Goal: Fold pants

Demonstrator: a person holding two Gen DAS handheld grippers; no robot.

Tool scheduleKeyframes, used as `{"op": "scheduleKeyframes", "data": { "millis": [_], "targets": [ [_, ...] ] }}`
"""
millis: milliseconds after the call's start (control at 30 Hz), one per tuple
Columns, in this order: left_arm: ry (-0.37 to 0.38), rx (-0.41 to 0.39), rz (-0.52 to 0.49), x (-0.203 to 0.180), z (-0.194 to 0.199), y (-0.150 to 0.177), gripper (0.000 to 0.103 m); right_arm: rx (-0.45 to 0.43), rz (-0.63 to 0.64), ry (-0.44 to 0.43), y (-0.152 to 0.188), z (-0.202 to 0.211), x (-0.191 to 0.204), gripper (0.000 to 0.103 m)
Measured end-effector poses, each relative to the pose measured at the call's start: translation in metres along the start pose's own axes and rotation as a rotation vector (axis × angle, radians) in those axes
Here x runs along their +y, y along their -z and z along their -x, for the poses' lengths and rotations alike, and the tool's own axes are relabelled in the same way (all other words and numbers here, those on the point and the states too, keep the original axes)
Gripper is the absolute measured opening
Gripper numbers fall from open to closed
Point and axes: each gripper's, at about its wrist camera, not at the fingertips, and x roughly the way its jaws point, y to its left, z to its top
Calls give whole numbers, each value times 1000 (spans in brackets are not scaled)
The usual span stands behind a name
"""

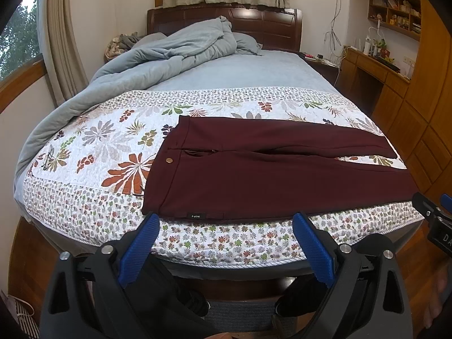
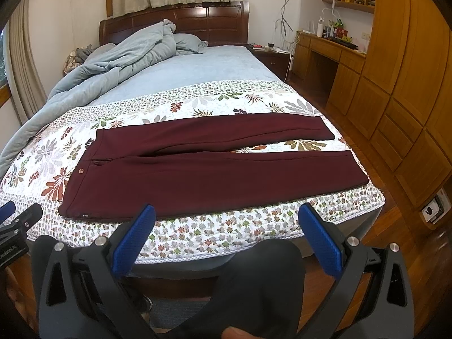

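Dark maroon pants (image 1: 254,169) lie flat across the foot of the bed, waistband to the left, both legs running right with a narrow gap between them; they also show in the right wrist view (image 2: 212,169). My left gripper (image 1: 226,220) is open and empty, held just off the bed's near edge in front of the waistband end. My right gripper (image 2: 226,212) is open and empty, off the near edge in front of the near leg. The right gripper's body shows at the left wrist view's right edge (image 1: 435,214).
The pants rest on a floral quilt (image 1: 99,147) over a blue sheet (image 1: 240,70). A crumpled blue duvet (image 1: 169,48) lies at the back left. A wooden desk (image 2: 330,48) and wardrobe (image 2: 404,70) stand to the right. The person's dark-clad legs (image 2: 262,282) are below the grippers.
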Motion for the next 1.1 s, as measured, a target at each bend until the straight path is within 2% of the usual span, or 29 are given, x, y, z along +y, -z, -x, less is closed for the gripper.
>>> {"op": "scheduleKeyframes", "data": {
  "millis": [1100],
  "targets": [
    [-6,3,0,1,-1,3,95,16,2,-2,4,-3,2,101]
  ]
}}
